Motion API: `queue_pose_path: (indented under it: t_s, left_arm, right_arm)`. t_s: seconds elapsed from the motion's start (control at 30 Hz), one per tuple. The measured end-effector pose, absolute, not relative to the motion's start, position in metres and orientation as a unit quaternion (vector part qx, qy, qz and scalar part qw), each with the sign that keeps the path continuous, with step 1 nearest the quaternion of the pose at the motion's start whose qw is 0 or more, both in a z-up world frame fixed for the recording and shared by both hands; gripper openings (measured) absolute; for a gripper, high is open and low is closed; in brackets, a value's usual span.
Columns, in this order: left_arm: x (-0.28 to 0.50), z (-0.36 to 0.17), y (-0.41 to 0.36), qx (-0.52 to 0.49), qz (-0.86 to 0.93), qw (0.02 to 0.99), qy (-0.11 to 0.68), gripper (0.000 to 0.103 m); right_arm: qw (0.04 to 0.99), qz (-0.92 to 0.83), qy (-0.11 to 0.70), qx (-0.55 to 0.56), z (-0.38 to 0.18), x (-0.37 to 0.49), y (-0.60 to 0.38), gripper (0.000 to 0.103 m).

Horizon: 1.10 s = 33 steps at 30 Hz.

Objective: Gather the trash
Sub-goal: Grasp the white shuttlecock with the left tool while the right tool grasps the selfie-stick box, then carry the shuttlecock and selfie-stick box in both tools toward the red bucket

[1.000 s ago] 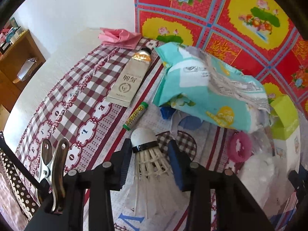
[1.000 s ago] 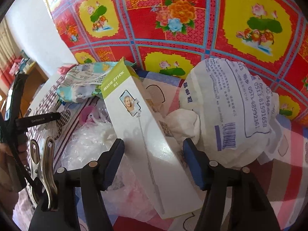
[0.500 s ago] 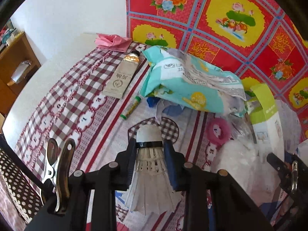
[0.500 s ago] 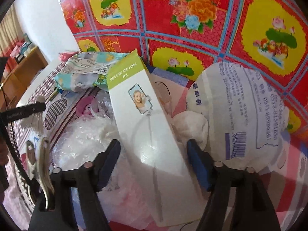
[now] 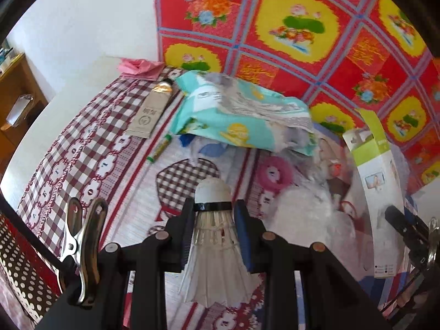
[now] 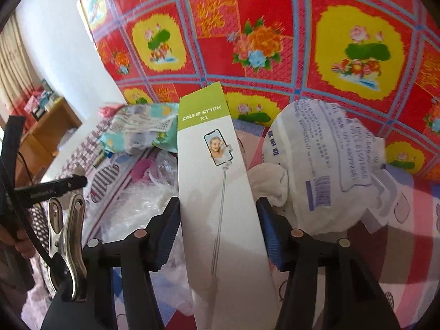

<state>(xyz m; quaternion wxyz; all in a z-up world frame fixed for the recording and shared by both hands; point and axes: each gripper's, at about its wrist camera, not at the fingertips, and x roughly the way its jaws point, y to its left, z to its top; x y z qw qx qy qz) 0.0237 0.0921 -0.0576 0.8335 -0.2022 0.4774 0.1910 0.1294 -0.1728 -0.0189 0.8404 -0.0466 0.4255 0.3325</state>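
My left gripper point(image 5: 213, 214) is shut on a white shuttlecock point(image 5: 213, 236) and holds it above the checked bedspread point(image 5: 82, 143). My right gripper point(image 6: 218, 220) is shut on a tall white and green selfie-stick box point(image 6: 217, 192), which stands lifted and upright; the box also shows in the left wrist view point(image 5: 376, 192). A teal crumpled wrapper point(image 5: 242, 115), a beige tube point(image 5: 152, 110), a small green stick point(image 5: 159, 150), a pink ring point(image 5: 273, 172) and clear plastic point(image 5: 305, 203) lie on the bed. A white printed bag point(image 6: 327, 170) lies right of the box.
A red, yellow and blue flowered cloth point(image 5: 302, 33) hangs behind the bed. A pink cloth point(image 5: 139, 66) lies at the far edge. A wooden shelf point(image 5: 16, 101) stands at the left by the white wall. A white crumpled tissue point(image 6: 269, 184) lies next to the box.
My left gripper closed on the shuttlecock and lifted it. My right gripper closed on the selfie-stick box and raised it upright.
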Motion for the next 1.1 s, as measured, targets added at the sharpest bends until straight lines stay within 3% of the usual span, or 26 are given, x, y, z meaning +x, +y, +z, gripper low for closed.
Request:
queue_pose_path:
  t_s: [1.1]
  left_arm:
    - [0.005,0.014,-0.096,-0.127,0.125,0.878,0.445,0.03]
  right_arm:
    - [0.867,0.296,0.393,0.074,0.014,0.036,-0.348,0.056]
